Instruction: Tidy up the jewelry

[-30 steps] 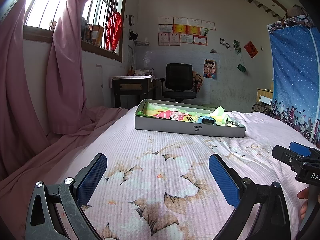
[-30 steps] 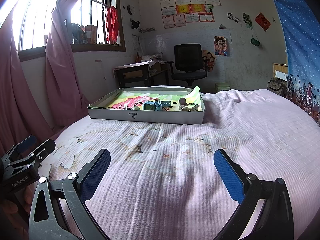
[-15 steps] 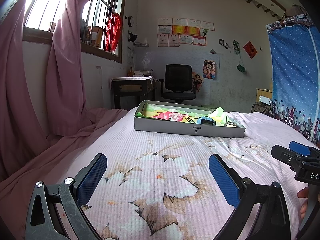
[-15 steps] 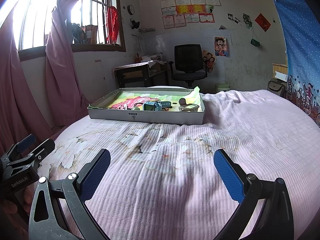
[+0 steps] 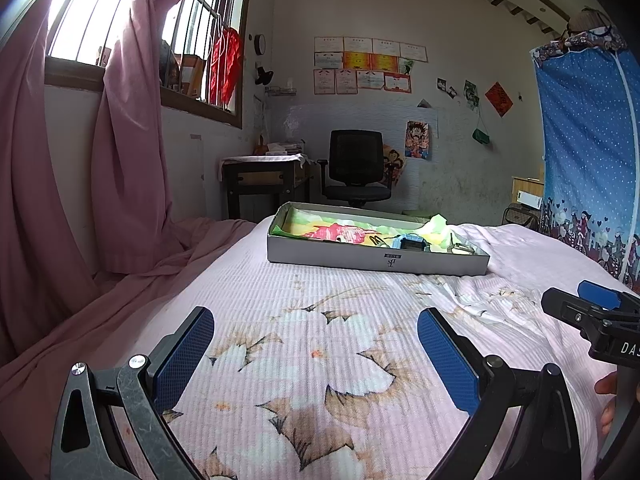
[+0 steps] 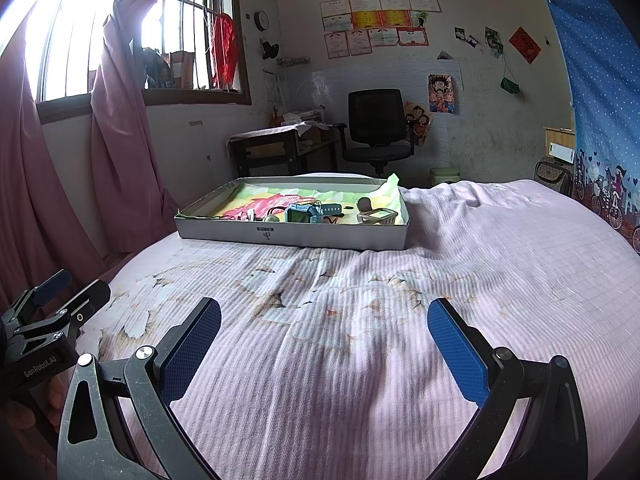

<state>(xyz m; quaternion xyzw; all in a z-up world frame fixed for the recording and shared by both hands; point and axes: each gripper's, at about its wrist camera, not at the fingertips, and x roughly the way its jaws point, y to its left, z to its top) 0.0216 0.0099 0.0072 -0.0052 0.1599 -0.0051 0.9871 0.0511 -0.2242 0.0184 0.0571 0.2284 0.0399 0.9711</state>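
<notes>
You are looking at one shallow grey box (image 6: pixel 292 236) sitting on one bed (image 6: pixel 360 340), and inside it one blue watch (image 6: pixel 306 213) and one small wire basket (image 6: pixel 378 216) are showing; the smaller pieces around them are blurring together too much to count. You are holding two grippers, the left gripper (image 5: pixel 316 354) and the right gripper (image 6: pixel 324 344), each carrying two blue-padded fingers (image 6: pixel 456 350). Behind the bed, one black office chair (image 6: pixel 376 128) and one desk (image 6: pixel 276 142) are standing, and one round clock (image 6: pixel 261 21) is hanging on the wall.

Home bedroom, bed (image 6: pixel 360 360), curtained window (image 5: pixel 120 80), desk chair (image 6: pixel 376 124)
</notes>
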